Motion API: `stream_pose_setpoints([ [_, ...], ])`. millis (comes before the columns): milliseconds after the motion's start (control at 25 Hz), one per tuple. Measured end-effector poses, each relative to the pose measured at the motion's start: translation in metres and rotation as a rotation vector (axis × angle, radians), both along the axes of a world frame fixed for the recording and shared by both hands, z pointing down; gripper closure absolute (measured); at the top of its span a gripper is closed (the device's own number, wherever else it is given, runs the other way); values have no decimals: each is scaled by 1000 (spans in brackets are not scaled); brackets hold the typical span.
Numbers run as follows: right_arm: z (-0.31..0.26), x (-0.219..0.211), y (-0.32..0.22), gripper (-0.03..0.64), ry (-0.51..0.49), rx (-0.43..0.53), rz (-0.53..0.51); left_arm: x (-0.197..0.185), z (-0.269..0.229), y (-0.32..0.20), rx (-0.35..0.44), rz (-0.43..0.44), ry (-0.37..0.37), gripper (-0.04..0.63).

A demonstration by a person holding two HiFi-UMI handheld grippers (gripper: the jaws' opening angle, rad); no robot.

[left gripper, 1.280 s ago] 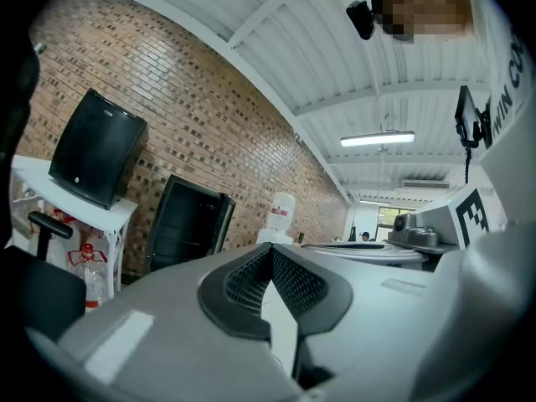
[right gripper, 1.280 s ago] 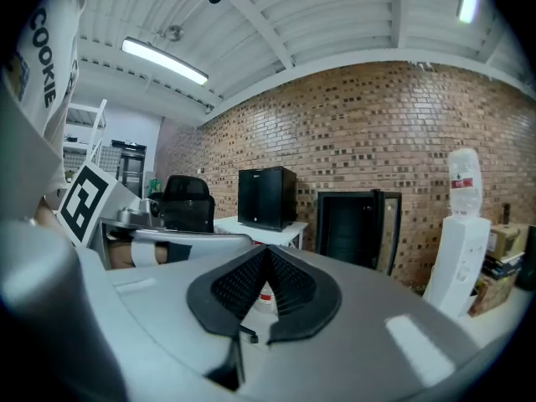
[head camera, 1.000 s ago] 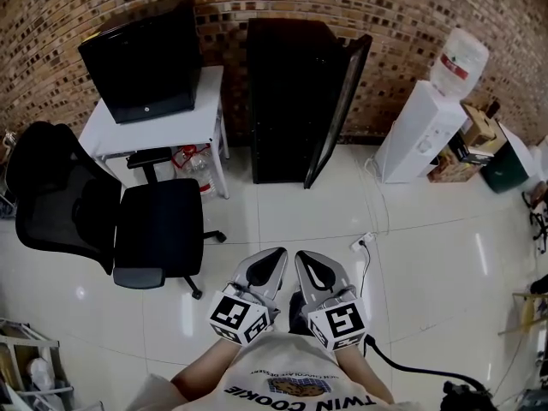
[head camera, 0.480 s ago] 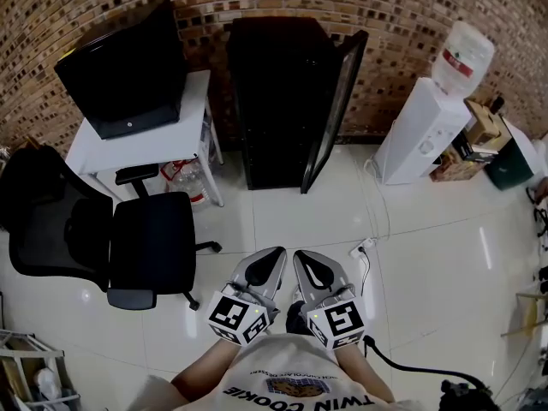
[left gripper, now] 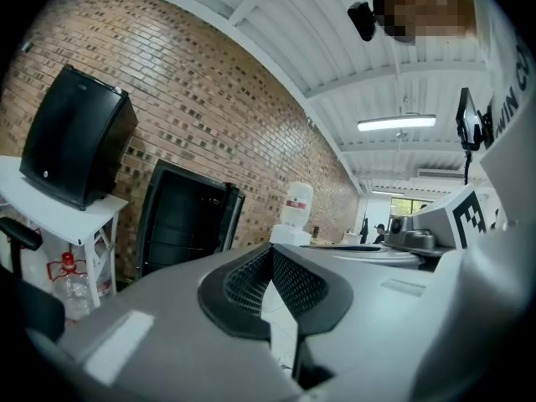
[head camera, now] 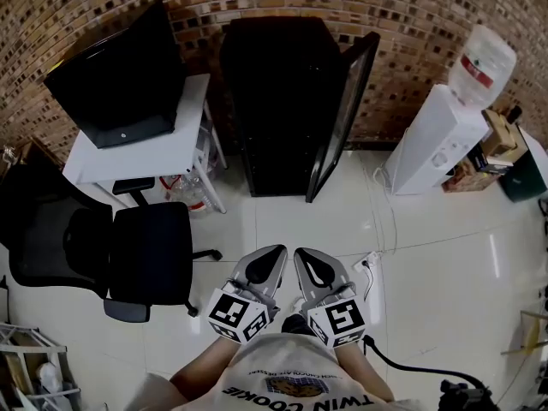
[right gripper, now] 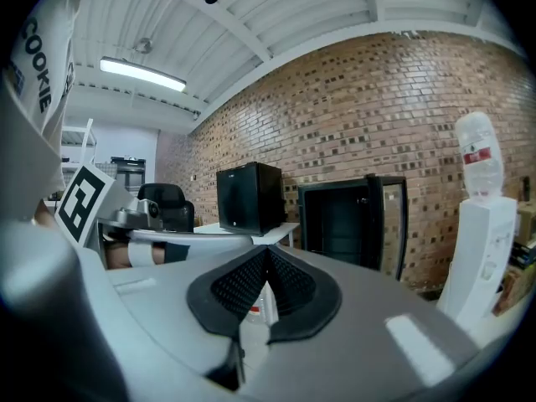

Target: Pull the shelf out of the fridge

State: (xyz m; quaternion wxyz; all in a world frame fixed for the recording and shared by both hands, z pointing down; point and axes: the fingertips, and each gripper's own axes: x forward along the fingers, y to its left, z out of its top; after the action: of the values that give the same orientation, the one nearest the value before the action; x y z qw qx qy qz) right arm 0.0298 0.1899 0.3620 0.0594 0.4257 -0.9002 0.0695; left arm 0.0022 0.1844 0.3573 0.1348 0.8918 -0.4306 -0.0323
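A tall black fridge (head camera: 278,101) stands against the brick wall, with its door (head camera: 342,114) swung open to the right. Its inside is dark and no shelf can be made out. My left gripper (head camera: 272,257) and right gripper (head camera: 305,257) are held side by side close to my body, well short of the fridge, over the white floor. Both are shut with nothing between the pads. The fridge (left gripper: 180,220) shows far ahead past the closed left gripper (left gripper: 270,254). It stands right of centre in the right gripper view, fridge (right gripper: 352,216) beyond the closed right gripper (right gripper: 268,256).
A white table (head camera: 184,144) carrying a black box (head camera: 120,67) stands left of the fridge, with bottles (head camera: 190,191) under it. A black office chair (head camera: 111,247) sits at front left. A water dispenser (head camera: 441,135) and cardboard boxes (head camera: 501,139) are at right. A power strip (head camera: 368,261) with cable lies on the floor.
The head view has shifted: the fridge looks slightly larger, the chair has slid left and the dispenser right. Both grippers stay shut in the same pose.
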Motion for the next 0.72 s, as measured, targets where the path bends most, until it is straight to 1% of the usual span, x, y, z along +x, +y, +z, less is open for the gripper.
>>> stream_pose_setpoints([
  [240, 1, 13, -41, 612, -10, 1, -38, 16, 0, -41, -2, -33, -5, 594],
  [560, -7, 45, -86, 612, -30, 26, -51, 51, -11, -82, 32, -39, -31, 594],
  [720, -6, 52, -99, 612, -48, 21, -60, 61, -9, -96, 32, -41, -39, 594],
])
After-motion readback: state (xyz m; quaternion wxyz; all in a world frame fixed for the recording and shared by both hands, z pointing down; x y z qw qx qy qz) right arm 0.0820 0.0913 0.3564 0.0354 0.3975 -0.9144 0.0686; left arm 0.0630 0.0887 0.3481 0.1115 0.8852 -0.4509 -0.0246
